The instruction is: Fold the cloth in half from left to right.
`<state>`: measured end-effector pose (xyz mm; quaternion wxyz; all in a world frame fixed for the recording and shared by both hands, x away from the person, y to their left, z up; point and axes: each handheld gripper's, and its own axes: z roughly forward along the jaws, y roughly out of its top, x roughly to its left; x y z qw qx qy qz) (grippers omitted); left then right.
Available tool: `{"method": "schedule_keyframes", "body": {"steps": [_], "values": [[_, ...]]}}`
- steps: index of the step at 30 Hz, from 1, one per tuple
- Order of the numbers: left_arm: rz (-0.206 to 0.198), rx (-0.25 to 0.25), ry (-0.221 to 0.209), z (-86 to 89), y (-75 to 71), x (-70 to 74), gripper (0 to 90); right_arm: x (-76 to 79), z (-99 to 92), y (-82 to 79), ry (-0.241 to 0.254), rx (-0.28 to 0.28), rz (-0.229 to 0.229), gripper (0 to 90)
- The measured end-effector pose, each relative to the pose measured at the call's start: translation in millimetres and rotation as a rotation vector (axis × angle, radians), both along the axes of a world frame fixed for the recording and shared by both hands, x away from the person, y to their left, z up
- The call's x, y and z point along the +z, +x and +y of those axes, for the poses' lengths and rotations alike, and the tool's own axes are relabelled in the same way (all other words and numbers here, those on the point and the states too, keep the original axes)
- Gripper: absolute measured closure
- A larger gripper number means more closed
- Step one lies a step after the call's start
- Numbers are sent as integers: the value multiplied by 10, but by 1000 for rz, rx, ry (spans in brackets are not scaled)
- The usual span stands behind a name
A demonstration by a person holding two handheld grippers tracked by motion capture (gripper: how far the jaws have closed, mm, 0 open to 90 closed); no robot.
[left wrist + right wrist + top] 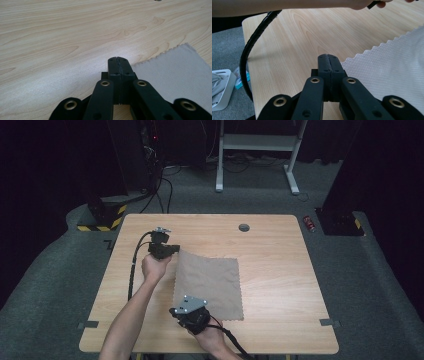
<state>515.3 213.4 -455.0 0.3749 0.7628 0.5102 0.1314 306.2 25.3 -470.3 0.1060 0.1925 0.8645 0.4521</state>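
Observation:
A beige cloth (210,282) with a zigzag-cut edge lies flat on the wooden table (270,255). My left gripper (175,249) hovers at the cloth's far left corner. In the left gripper view its jaws are shut (117,59), with the cloth (175,75) just to their right and nothing seen between them. My right gripper (173,311) is at the cloth's near left corner. In the right gripper view its jaws are also shut (328,57), with the cloth (392,65) lying beside them on the right.
A round cable hole (244,227) sits near the table's far edge. On the floor are a red can (310,223), a yellow-and-black striped base (100,217) and a white desk frame (255,142). The left gripper's cable (249,50) arcs past the table's left edge. A white box (220,87) stands below it.

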Motion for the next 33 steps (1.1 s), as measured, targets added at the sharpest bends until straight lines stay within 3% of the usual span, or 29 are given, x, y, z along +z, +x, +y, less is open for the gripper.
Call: {"method": "schedule_keyframes", "body": {"steps": [5, 16, 33], "values": [[4, -5, -10, -48, 12, -40, 900, -20, -68, 0, -6, -11, 3, 900], [-8, -77, -28, -448, 56, -69, 900, -97, -420, -48, 9, -77, 5, 900], [3, -109, -21, -689, 118, -99, 900, -180, -844, -73, 24, -172, 24, 900]]}}
